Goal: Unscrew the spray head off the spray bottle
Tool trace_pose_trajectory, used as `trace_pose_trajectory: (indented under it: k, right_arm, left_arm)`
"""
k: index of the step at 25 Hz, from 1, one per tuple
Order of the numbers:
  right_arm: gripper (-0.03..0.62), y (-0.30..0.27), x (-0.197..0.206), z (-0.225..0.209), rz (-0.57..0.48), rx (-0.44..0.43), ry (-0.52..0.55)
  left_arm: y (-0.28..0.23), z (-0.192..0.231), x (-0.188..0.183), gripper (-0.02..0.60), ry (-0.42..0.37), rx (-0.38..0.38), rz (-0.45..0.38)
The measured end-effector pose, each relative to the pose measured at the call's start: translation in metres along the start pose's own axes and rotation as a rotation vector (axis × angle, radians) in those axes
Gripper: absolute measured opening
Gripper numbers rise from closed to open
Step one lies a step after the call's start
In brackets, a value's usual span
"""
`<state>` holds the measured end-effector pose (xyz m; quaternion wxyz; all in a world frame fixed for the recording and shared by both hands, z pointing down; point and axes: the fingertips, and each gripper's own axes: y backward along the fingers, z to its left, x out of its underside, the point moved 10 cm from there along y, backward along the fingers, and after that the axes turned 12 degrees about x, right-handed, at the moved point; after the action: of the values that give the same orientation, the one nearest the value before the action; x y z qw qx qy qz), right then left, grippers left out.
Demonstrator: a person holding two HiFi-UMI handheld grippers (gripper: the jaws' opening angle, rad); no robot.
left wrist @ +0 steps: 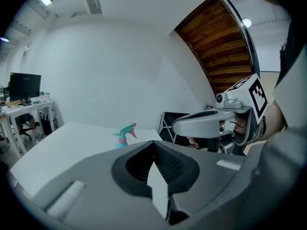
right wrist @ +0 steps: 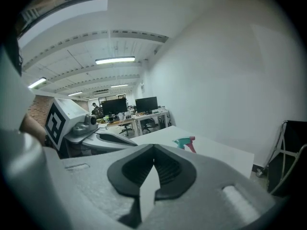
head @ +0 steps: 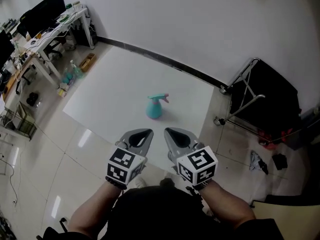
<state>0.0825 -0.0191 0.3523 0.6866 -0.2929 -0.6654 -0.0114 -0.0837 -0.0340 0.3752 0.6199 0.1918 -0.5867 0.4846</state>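
Spray bottle [head: 154, 107] upright on white table [head: 110, 86], spray head [head: 160, 98] attached | your left gripper [head: 143, 134] and right gripper [head: 173, 133] closed, empty (side by side, short of it, likely poised to reach)

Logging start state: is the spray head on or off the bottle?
On. The teal spray head sits atop the upright spray bottle, which stands alone on the white surface.

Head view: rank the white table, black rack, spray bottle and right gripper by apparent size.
1. white table
2. black rack
3. right gripper, jaws shut; its nearness to the camera inflates it, so this rank is unsure
4. spray bottle
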Motion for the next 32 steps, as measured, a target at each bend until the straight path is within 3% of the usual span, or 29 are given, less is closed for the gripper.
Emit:
trace_pose_trajectory:
  k: [20,26,32]
  right_arm:
    - [-0.010,-0.037,0.002,-0.097,0.075,-0.213,0.021]
    - [-0.009,-0.041,0.004,-0.093,0.089,-0.238,0.024]
    - [-0.010,-0.045,0.007,-0.086,0.107,-0.197,0.035]
  left_arm:
    - [-0.072,0.010,-0.002,0.018,0.085,-0.247,0.097]
    - [-0.069,0.014,0.007,0.018,0.110,-0.272,0.120]
    - [-0.071,0.033,0.019,0.028,0.112,-0.242,0.146]
